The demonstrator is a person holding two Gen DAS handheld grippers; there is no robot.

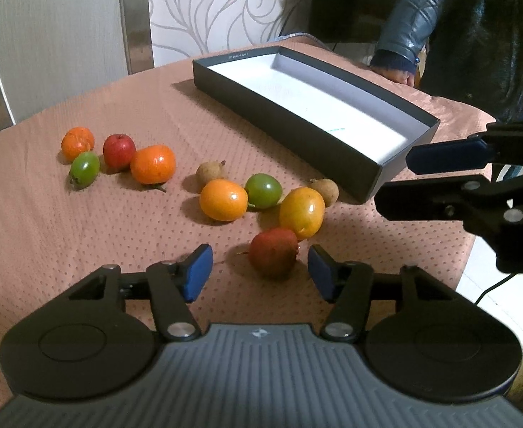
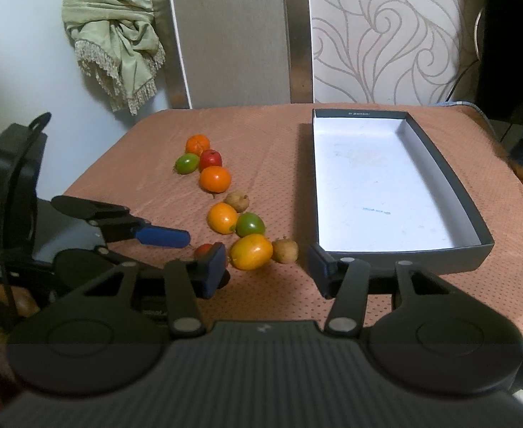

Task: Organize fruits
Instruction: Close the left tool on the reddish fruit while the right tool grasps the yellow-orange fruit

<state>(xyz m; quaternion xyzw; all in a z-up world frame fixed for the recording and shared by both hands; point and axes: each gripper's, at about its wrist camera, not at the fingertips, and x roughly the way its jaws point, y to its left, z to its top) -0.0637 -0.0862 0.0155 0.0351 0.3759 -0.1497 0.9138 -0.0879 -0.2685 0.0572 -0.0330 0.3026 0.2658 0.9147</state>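
Several small fruits lie on the brown tablecloth. A dark red fruit sits between the fingers of my open left gripper, nearer the right finger. Behind it lie a yellow-orange fruit, an orange fruit, a green fruit and two brown longans. Farther left are two oranges, a red fruit and a green fruit. The black box with a white inside stands empty at the right. My right gripper is open and empty, near the yellow-orange fruit and the box.
A person in a dark jacket stands behind the table with a hand on its far edge. A green cloth hangs at the back left. The table edge runs close on the right.
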